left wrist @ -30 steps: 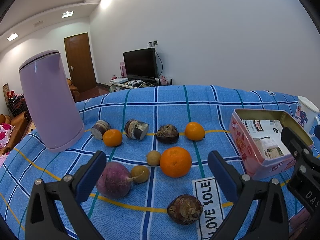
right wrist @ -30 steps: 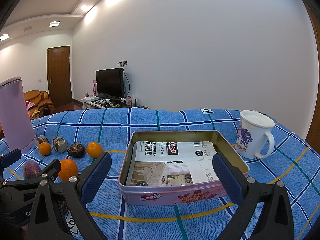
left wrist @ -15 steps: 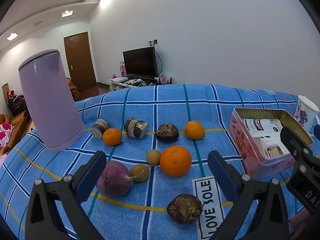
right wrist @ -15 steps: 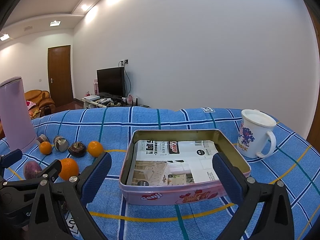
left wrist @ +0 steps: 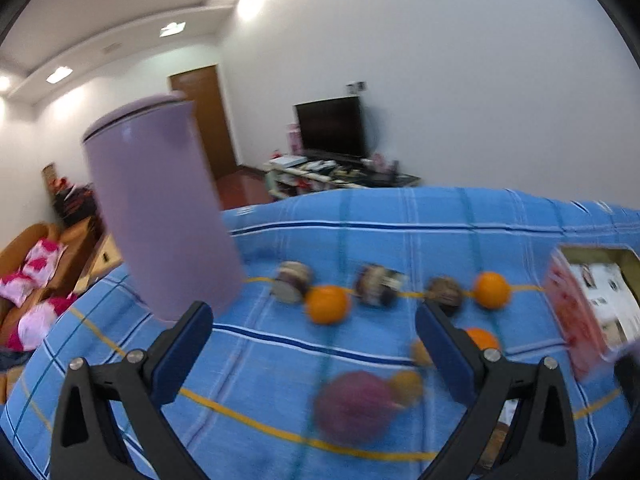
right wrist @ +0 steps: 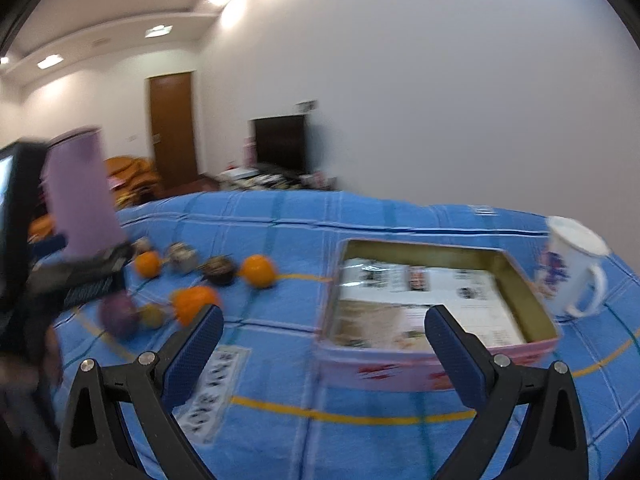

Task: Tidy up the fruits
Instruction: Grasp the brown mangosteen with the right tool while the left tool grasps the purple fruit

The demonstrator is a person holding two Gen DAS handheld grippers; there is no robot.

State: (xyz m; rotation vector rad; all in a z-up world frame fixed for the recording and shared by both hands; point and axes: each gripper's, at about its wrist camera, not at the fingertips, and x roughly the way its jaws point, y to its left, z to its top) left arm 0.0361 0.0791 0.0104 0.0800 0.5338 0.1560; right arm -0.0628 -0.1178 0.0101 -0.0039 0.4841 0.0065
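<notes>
Left gripper (left wrist: 312, 344) spread wide with nothing between its fingers (left wrist: 180, 356), hovering over the blue checked cloth (left wrist: 360, 240). Directly ahead and slightly right lay the blurred purple round fruit (left wrist: 352, 406), a small yellowish fruit (left wrist: 406, 386) touching it. Beyond, a row of oranges (left wrist: 326, 304) and dark fruits (left wrist: 378, 284). Purple kettle (left wrist: 160, 216) close on the left, limiting room that side. Right gripper (right wrist: 320, 344) equally wide and empty, aimed between the fruits and the open pink tin (right wrist: 532, 304); white mug (right wrist: 572, 268) just beyond the tin. Left gripper judged nearer the fruits, right nearer the tin.
</notes>
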